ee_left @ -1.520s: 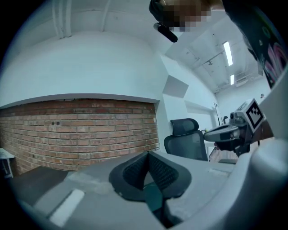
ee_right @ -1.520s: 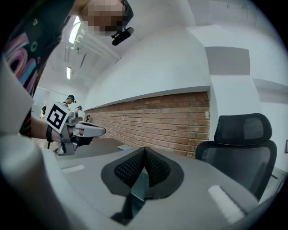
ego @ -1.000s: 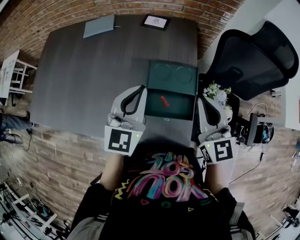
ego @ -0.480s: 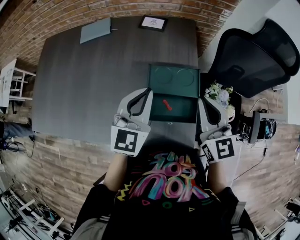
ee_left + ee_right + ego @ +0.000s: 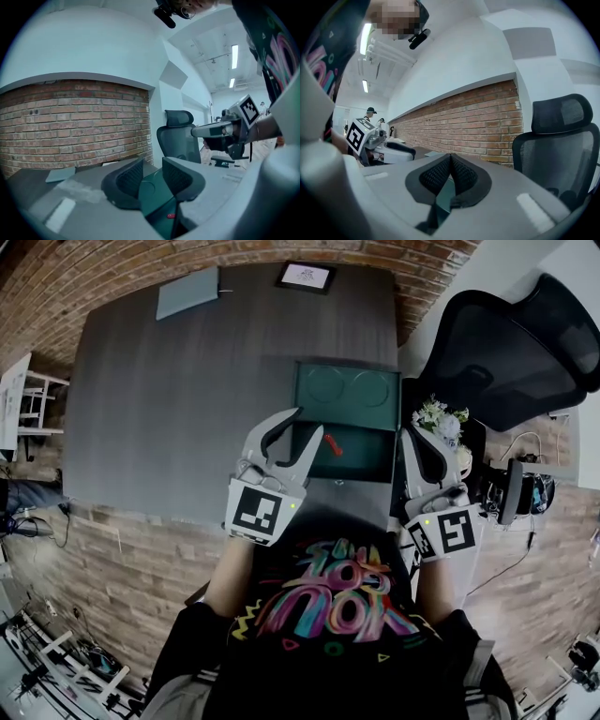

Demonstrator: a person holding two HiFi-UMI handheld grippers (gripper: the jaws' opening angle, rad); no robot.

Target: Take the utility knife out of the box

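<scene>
Two grippers flanked the box (image 5: 361,463). The left gripper (image 5: 307,421), its jaws just opened partway and empty, evidently for pickup, hovered with the utility knife (image 5: 332,444) inside at four o'clock. The right gripper (image 5: 419,439) was closed and empty.

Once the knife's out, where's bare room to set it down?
Free: the wide table stretch left of the box, reaching the grey folder and small frame at the far edge. Crowded: the right edge, with box, flowers and chair.
</scene>
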